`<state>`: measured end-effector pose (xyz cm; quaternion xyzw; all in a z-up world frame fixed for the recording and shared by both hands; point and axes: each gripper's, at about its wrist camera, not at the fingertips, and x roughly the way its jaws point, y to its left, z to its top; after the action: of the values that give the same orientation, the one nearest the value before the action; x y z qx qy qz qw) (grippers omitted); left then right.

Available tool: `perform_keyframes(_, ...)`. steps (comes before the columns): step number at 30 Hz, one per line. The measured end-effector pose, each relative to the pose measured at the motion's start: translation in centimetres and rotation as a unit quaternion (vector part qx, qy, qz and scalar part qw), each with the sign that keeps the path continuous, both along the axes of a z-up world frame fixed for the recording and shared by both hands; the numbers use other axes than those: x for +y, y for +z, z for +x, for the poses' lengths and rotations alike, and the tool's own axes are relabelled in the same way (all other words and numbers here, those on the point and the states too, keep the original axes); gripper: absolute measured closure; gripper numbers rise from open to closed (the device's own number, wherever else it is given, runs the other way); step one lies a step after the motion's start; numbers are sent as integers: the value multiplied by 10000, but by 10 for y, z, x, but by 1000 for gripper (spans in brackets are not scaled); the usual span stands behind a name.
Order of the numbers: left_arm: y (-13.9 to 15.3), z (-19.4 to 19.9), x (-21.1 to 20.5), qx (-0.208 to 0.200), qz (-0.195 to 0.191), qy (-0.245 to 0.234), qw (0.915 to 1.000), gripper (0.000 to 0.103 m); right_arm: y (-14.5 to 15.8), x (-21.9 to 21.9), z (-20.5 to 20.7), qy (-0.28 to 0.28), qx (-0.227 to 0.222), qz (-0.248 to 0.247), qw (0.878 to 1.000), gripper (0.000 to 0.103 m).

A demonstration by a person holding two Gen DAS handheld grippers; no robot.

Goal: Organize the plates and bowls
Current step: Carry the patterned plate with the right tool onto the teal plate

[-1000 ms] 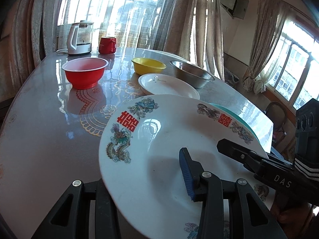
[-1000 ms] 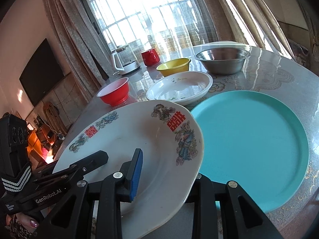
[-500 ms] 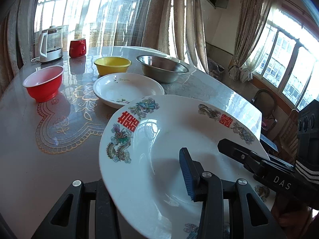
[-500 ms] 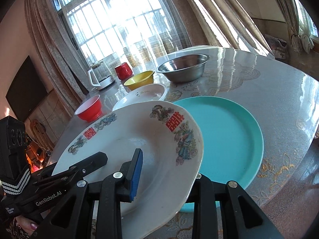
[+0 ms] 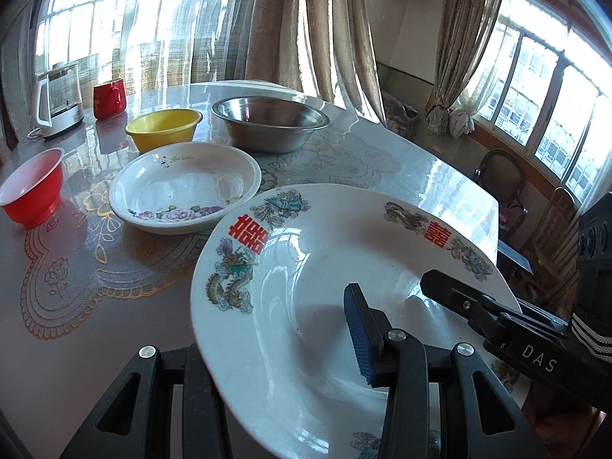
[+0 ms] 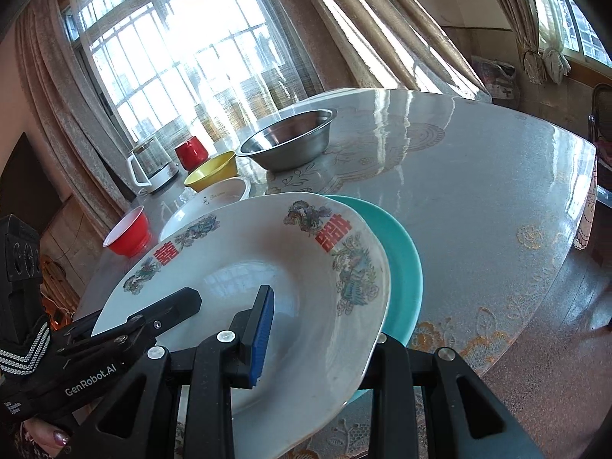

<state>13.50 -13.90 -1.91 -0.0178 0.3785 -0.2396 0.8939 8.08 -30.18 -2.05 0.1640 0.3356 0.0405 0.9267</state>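
Left wrist view: the left gripper (image 5: 275, 340) has its fingers clamped on the near rim of the white dragon-pattern plate (image 5: 306, 306), and the right gripper (image 6: 317, 329) grips the opposite rim. The plate is held tilted above the surface (image 6: 478, 199), partly over the teal plate (image 6: 401, 260). Beyond stand an empty floral dish (image 5: 183, 187), yellow bowl (image 5: 164, 130), steel bowl (image 5: 269, 128) and red bowl (image 5: 32, 187), all empty, with a red mug (image 5: 110, 97) and kettle (image 5: 57, 99) behind.
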Motion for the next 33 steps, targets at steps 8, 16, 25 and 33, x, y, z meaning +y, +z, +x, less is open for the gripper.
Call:
perform_keyframes(8, -8, 13, -12, 87, 291, 167, 9994, 58, -9, -16, 8, -145, 253, 76, 9995, 72)
perform_keyframes(16, -8, 12, -11, -128, 669, 256, 9974, 59, -5, -13, 17, -223, 204, -306, 9991, 72)
perform_keyframes(25, -12, 17, -10, -8, 713, 283, 9971, 59, -12, -19, 18, -256, 349, -248, 9988, 71)
perform_keyframes(33, -12, 15, -8, -35, 749, 281, 9968, 62, -3, -34, -4, -265, 383, 160, 9988, 71)
